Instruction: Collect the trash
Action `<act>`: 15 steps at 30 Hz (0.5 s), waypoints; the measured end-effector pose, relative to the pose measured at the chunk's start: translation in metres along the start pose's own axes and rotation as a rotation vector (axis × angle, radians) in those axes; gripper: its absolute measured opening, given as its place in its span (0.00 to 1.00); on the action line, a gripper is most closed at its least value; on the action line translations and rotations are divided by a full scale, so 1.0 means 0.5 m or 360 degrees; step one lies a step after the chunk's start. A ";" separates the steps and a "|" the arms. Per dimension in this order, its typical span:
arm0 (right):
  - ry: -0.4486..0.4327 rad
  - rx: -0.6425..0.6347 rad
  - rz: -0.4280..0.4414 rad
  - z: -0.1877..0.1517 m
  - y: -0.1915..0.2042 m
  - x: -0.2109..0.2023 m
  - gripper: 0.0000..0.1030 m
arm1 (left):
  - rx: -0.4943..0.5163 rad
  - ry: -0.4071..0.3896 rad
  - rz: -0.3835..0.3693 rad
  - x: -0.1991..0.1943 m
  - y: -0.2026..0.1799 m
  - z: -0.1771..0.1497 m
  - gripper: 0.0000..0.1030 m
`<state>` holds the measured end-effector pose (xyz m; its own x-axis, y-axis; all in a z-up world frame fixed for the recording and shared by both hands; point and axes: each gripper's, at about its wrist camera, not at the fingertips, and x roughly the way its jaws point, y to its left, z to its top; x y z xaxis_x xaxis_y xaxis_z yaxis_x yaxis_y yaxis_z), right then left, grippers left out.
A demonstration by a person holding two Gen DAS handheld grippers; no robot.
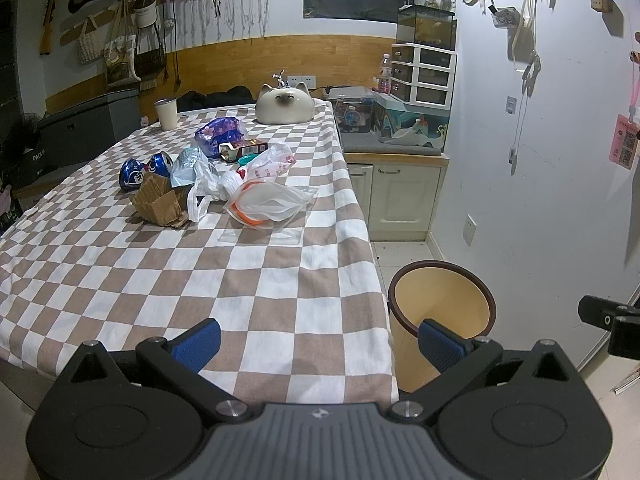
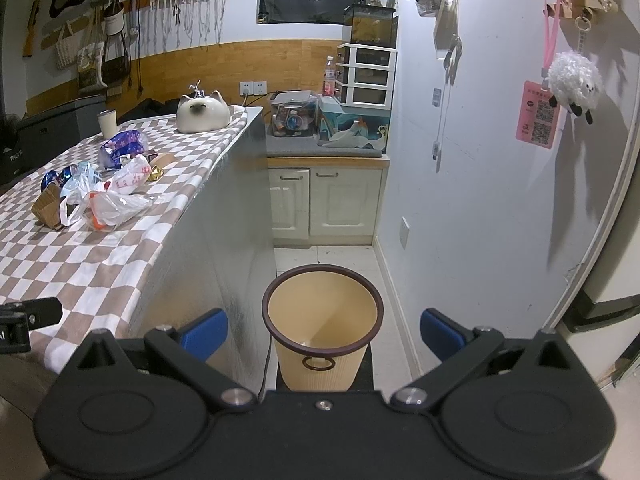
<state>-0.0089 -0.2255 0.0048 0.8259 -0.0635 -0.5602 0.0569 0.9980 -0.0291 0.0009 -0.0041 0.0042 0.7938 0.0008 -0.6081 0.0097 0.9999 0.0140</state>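
- Two crushed blue cans [image 1: 146, 168], side by side
- One torn cardboard piece [image 1: 158, 200]
- One yellow waste bin [image 2: 322, 320] on the floor
- One cat-shaped ceramic bowl [image 1: 284, 106]
- One cream cup [image 1: 166, 113]
- Two grippers, left [image 1: 318, 344] and right [image 2: 322, 334], both empty and spread wide

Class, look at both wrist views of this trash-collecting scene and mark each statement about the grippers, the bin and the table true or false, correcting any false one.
1. The left gripper holds a can. False: it is open and empty.
2. The bin stands on the floor beside the table. True.
3. The bin is full of trash. False: it looks empty.
4. A blue can lies on the table next to a piece of cardboard. True.
5. The right gripper is shut. False: it is open.
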 end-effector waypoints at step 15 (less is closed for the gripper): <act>0.0002 0.0000 0.0000 -0.001 -0.001 -0.001 1.00 | 0.0000 -0.0001 0.0000 0.000 0.000 0.000 1.00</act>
<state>-0.0093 -0.2260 0.0047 0.8252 -0.0636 -0.5612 0.0572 0.9979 -0.0290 0.0008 -0.0041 0.0042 0.7942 0.0007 -0.6076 0.0099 0.9999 0.0141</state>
